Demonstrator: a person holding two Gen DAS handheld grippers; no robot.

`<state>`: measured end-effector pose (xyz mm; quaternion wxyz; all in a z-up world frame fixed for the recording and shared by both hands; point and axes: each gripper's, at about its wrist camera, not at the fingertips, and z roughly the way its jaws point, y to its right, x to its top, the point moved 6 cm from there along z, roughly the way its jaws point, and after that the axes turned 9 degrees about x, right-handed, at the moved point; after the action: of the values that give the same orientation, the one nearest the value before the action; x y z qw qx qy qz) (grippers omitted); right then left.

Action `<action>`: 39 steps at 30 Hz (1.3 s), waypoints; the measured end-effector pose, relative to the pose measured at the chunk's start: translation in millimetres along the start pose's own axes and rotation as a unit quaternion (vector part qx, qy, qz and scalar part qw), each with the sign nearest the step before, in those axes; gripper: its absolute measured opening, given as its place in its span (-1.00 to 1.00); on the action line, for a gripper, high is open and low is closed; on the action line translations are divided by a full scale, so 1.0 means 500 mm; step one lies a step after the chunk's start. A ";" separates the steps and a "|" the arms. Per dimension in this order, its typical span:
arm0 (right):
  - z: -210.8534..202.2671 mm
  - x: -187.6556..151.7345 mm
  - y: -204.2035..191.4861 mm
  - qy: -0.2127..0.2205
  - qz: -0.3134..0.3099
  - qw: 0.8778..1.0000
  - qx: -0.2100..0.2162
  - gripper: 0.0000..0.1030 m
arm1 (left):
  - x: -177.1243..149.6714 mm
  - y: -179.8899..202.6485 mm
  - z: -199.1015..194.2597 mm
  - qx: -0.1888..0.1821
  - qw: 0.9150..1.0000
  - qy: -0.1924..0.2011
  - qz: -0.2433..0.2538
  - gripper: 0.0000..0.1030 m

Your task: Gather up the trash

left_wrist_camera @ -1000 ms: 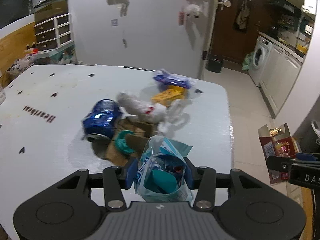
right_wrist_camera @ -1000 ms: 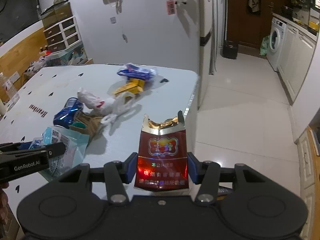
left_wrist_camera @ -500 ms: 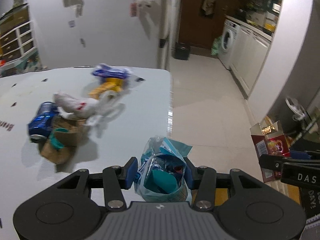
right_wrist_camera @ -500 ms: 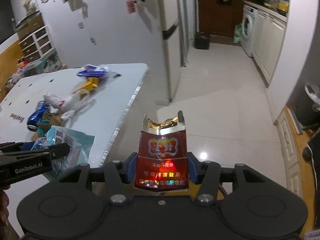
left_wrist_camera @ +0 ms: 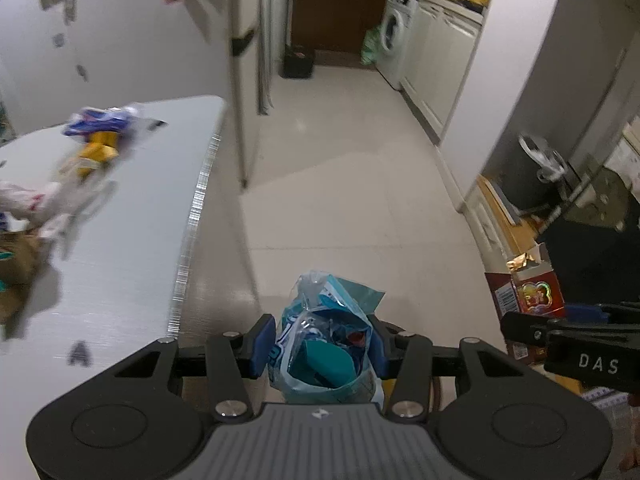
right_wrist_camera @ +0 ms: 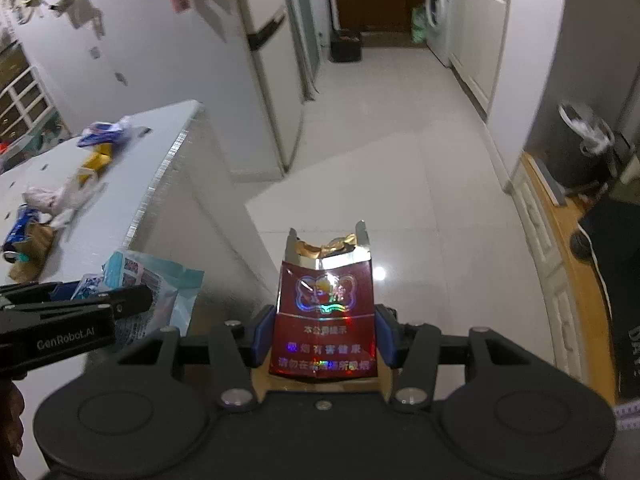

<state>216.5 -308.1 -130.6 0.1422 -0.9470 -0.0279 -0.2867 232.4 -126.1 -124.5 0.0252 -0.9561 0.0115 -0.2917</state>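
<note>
My left gripper (left_wrist_camera: 322,346) is shut on a teal and clear plastic bag (left_wrist_camera: 326,344) of scraps, held off the table's right edge above the floor. My right gripper (right_wrist_camera: 325,336) is shut on a torn red cigarette pack (right_wrist_camera: 326,316) with gold foil at its open top. The pack also shows at the right of the left wrist view (left_wrist_camera: 528,294), and the bag at the left of the right wrist view (right_wrist_camera: 156,292). More trash lies on the white table (right_wrist_camera: 112,216): a blue can (right_wrist_camera: 18,230), a white bag (right_wrist_camera: 52,196), yellow wrappers (right_wrist_camera: 94,162).
A fridge (right_wrist_camera: 276,80) stands beyond the table's end. A pale tiled floor (right_wrist_camera: 400,152) runs to a washing machine (right_wrist_camera: 436,16). A dark bin with a white liner (right_wrist_camera: 584,148) stands at the right by a wooden ledge (right_wrist_camera: 568,248).
Both grippers have swung right, away from the table and out over the floor, still holding the bag and the pack. The table trash has slid to the left of both views.
</note>
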 end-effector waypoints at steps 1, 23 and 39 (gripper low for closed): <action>0.004 -0.005 0.014 -0.004 0.005 1.000 -0.003 0.02 | -0.001 0.012 0.009 -0.003 1.000 -0.005 0.004 -0.06; 0.272 -0.173 0.188 -0.164 0.076 0.984 -0.004 0.02 | -0.153 0.135 0.371 -0.009 0.979 -0.199 0.044 -0.05; 0.412 -0.249 0.201 -0.211 0.092 0.973 0.012 0.02 | -0.180 0.155 0.574 -0.029 0.977 -0.207 0.046 -0.04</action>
<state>236.6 -341.9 -388.5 0.1703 -0.9829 0.0260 -0.0654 317.5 -188.3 -416.7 0.0124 -0.9946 0.0582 -0.0854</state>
